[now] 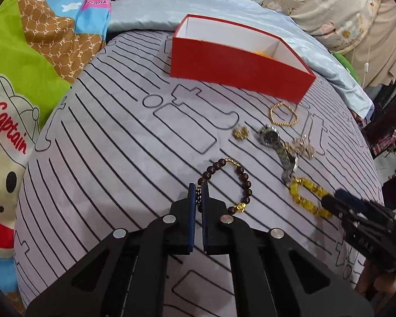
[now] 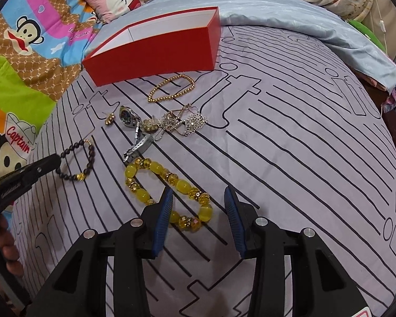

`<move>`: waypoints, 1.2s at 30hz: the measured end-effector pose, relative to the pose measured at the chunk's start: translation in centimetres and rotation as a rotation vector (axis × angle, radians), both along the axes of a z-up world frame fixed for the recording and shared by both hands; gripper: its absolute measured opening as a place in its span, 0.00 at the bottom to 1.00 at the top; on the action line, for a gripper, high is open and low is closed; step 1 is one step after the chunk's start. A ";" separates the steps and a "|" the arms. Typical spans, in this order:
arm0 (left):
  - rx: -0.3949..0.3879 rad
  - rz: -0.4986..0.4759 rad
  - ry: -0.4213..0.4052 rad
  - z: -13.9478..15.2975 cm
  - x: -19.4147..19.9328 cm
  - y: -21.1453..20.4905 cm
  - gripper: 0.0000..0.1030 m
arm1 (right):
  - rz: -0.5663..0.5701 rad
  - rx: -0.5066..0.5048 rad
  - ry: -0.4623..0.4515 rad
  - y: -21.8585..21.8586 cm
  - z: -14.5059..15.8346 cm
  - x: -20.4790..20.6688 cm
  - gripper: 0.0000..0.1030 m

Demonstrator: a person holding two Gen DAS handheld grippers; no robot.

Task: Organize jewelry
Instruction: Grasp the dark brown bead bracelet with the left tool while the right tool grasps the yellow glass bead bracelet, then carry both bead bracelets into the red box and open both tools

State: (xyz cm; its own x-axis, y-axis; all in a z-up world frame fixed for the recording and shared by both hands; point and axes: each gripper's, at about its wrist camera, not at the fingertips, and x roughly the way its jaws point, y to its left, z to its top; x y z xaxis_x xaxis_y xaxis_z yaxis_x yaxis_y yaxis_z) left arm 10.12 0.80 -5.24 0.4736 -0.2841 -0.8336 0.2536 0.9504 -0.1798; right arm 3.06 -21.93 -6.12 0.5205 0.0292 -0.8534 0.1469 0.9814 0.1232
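Step in hand: pick-up phase. Bed (image 1: 105, 158) with grey line-print sheet carries everything; cartoon blanket (image 1: 26, 52) far left, floral pillows (image 1: 316, 0) at the far edge. Red box (image 1: 237, 66) sits open at the far side, something orange inside, not identifiable. Loose pieces lie between box and tongs: yellow bead bracelet (image 2: 155, 169), watch (image 2: 130, 117), gold bead chain (image 2: 171, 87).

Left tongs (image 1: 198, 187) are clenched on the dark bead bracelet (image 1: 240, 174), which lies on the sheet. Right tongs (image 2: 198, 198) are released, straddling the near end of the yellow bead bracelet.

Next, probably: right closes on the beads, both lift and carry to the box. Beads could slip.
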 end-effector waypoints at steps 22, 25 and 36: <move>-0.018 -0.021 0.003 0.9 -1.8 0.2 0.03 | 0.022 0.074 -0.013 0.7 1.9 -1.8 0.08; -0.028 -0.027 -0.009 1.7 -2.0 0.3 0.03 | 0.025 0.078 -0.039 0.8 3.1 -2.0 0.08; -0.067 -0.065 -0.051 5.2 -2.5 0.1 0.03 | 0.035 0.068 -0.132 1.0 7.9 -2.1 0.08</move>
State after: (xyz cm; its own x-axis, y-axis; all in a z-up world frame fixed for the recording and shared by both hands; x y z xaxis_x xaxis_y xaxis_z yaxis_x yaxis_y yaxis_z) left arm 7.58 0.89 -0.07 0.4937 -0.3696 -0.7872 0.3246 0.9181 -0.2274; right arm 0.99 -20.94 1.83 0.6257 0.1046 -0.7730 0.0910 0.9744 0.2055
